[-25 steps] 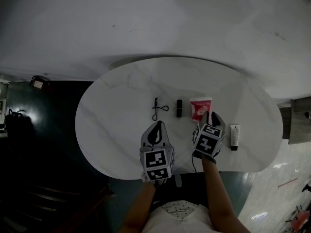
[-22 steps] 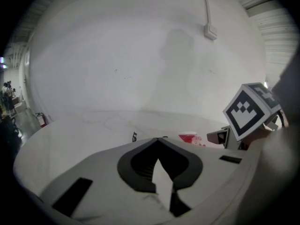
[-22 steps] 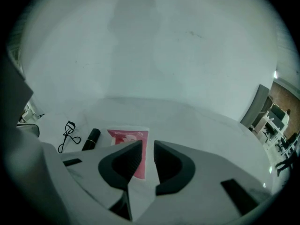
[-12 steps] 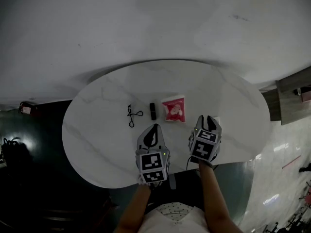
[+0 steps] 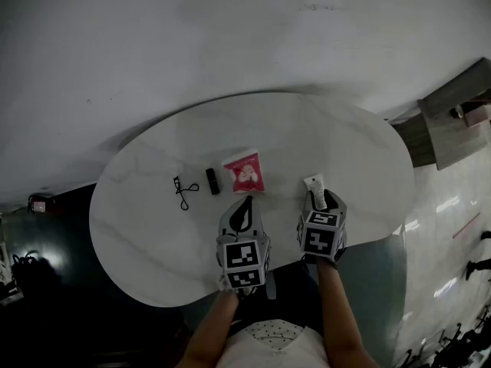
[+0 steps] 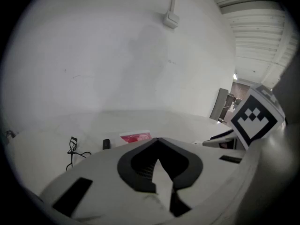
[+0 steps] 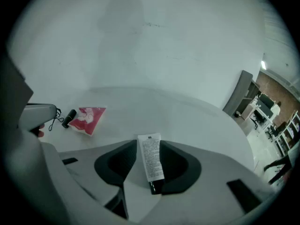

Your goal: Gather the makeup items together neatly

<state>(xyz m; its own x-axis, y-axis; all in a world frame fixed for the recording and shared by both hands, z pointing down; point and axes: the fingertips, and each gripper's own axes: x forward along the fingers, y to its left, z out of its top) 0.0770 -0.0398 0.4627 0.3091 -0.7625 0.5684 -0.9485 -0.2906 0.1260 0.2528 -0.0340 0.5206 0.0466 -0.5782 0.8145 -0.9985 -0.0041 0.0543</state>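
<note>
Marble table [image 5: 153, 205]: your right gripper [image 7: 149, 143] has just opened its jaws astride the white tube [image 7: 151, 165] (left gripper [image 6: 157, 139] clenched, empty), so no grasp yet.

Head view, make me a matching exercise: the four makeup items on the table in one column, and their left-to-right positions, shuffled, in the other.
Items:
1. eyelash curler
2. black lipstick
3. pink packet
4. white tube

Positions in the head view:
A. farthest right
B. farthest left
C. second from the left
D. second from the right

Pairs: 1-B, 2-C, 3-D, 4-A.
</note>
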